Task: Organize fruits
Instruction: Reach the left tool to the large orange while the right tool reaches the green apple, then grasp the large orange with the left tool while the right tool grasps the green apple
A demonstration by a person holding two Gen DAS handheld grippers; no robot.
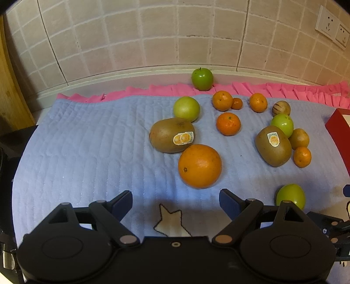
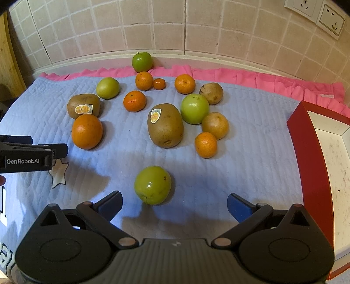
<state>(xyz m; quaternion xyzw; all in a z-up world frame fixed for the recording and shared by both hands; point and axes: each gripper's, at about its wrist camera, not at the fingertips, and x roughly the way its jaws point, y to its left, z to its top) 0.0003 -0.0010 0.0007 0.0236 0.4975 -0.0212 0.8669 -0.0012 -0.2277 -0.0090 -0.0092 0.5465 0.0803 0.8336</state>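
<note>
Several fruits lie on a blue quilted mat (image 1: 87, 142). In the left wrist view my left gripper (image 1: 176, 202) is open and empty, just short of a large orange (image 1: 199, 166), with a stickered kiwi (image 1: 171, 135) behind it. In the right wrist view my right gripper (image 2: 175, 206) is open and empty, with a green apple (image 2: 152, 185) just ahead of its fingertips. A second kiwi (image 2: 165, 128), mandarins (image 2: 205, 144), green apples (image 2: 194, 108) and brown fruits (image 2: 215, 125) lie beyond. The left gripper also shows at the left edge of the right wrist view (image 2: 58, 150).
A red box with a white inside (image 2: 306, 153) stands at the mat's right edge. A tiled wall (image 2: 175, 28) with sockets (image 2: 315, 11) rises behind the pink fringe (image 2: 240, 76). A wooden panel (image 1: 11, 98) stands at the far left.
</note>
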